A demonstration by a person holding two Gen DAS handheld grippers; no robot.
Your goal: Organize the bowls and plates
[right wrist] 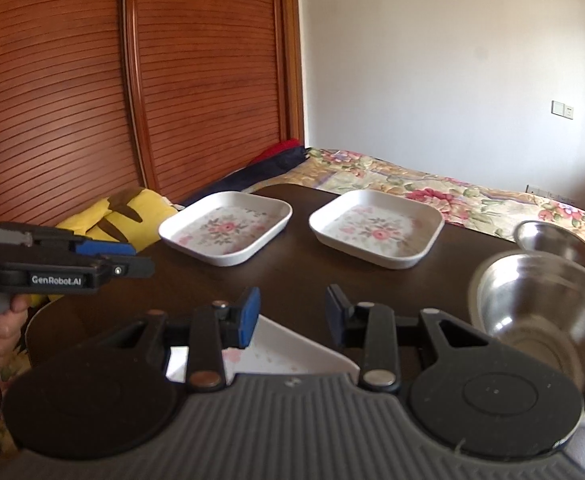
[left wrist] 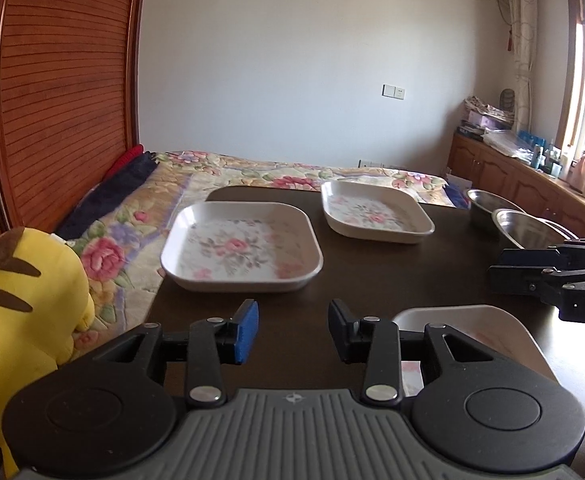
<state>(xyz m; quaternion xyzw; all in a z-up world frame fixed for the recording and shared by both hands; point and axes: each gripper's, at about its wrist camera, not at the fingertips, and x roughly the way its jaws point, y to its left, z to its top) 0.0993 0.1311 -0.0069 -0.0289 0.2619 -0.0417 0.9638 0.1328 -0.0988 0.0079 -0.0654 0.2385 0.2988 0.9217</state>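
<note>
Inspection finds both tools idle above a dark table (left wrist: 372,280) with nothing yet stacked. The left gripper (left wrist: 292,330) stands with its jaws spread and holds nothing; the right gripper (right wrist: 292,316) is likewise spread and empty. In the left wrist view, three white floral plates lie apart: the near-left plate (left wrist: 241,247) at about 11 o'clock from the left tool, the far plate (left wrist: 374,211) at about 1 o'clock, and the near plate (left wrist: 468,328) close in at about 3 o'clock, partly hidden under the tool body. In the right wrist view, two steel bowls sit at the table's right side: the near bowl (right wrist: 540,316) at about 3 o'clock from the right tool, and the far bowl (right wrist: 556,246) just behind it; whether they touch cannot be told. A yellow plush toy (left wrist: 24,300) lies off the table's left edge on a floral bedspread (left wrist: 220,168). Judgement: the step in hand appears to be the first pickup. For a sound grip, the left tool should approach the near-left plate low and level, take its raised rim at the nearest edge between both pads, and close fully before lifting. Shallow rims are likely to slip if pinched at a corner. Plates should be nested on plates, bowls inside bowls, and each lowered squarely before release.
</note>
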